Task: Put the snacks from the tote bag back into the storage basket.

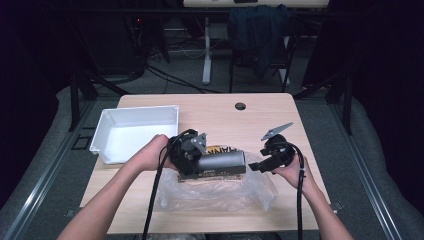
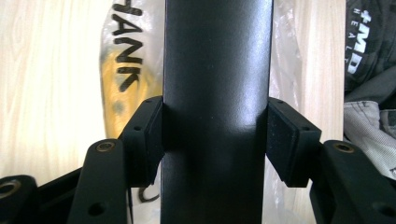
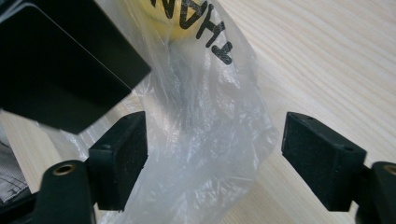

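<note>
Hands meet over a wooden table (image 1: 260, 107) in the high view: the left gripper (image 1: 192, 152) clamps a dark rectangular bar (image 1: 222, 162) whose long axis runs left to right above a clear plastic bag (image 1: 215, 192), its free end just beside the right gripper (image 1: 262, 165). A white bin (image 1: 137, 132) sits at the left.

Left gripper view: both pads pinch the bar (image 2: 215, 93) across its width; the bag (image 2: 126, 70) lies beneath.

Right gripper view: jaws spread, nothing held; bag film (image 3: 210, 140) lies between them, and the bar's end (image 3: 60, 70) hangs up-left of the gap, apparently the nearer target.
</note>
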